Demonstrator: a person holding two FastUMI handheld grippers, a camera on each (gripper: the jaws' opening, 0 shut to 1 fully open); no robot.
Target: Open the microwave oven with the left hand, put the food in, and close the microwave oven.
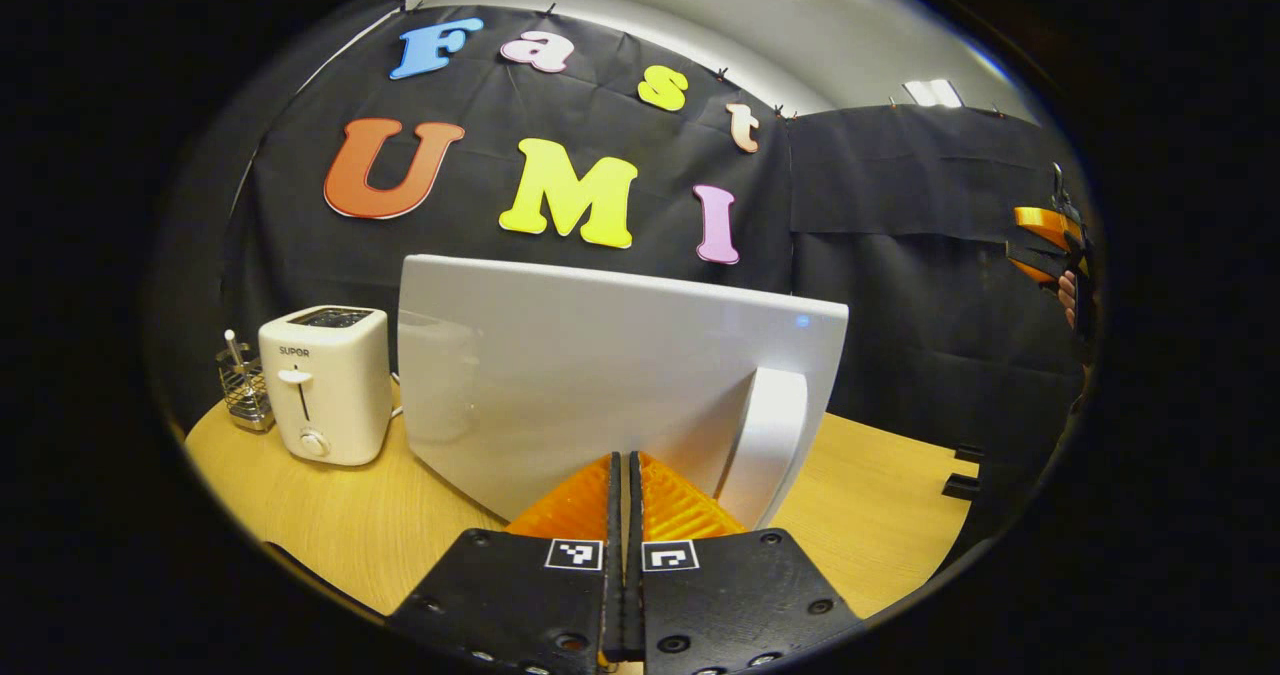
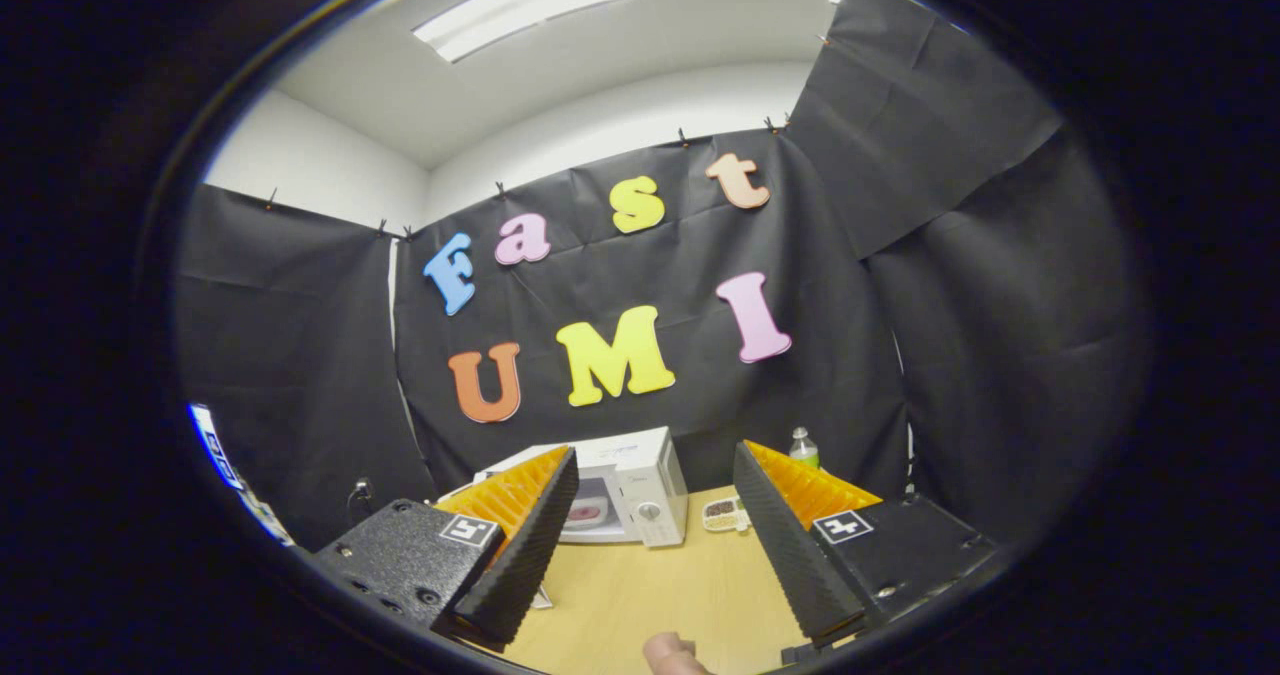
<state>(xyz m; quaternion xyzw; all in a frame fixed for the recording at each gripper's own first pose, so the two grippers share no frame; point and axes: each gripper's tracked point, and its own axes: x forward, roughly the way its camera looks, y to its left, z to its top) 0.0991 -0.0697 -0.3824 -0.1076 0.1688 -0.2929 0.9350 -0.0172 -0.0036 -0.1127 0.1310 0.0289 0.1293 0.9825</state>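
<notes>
**Tongs at the swung door, food already inside**

Left tongs (image 1: 625,485) are sitting at the bottom centre of the left gripper view, fingers pressed together with nothing between them, tips resting just short of the white microwave door (image 1: 600,375), beside its handle (image 1: 770,445). Right tongs (image 2: 655,515) are hanging wide and empty at the bottom of the right gripper view, raised well back from the counter (image 2: 640,595).

I am reading the microwave (image 2: 625,495), low in the centre of that view, as standing open: its cavity is showing, and a pinkish dish (image 2: 585,512) is lying inside it. What the dish holds is too small to tell. So I am judging the food step done and the closing step under way.

My worries from here: narrow tips pushing near the handle could slide off the smooth panel, or a hard shove could shift the whole oven along the counter toward the toaster (image 1: 325,385) at the left of the frame. A weak push could leave the latch uncaught.

A small tray (image 2: 725,515) beside the oven is carrying something dark, and a bottle (image 2: 803,447) is standing behind it. A wire basket (image 1: 243,385) next to the toaster is holding a white-tipped stick.
</notes>
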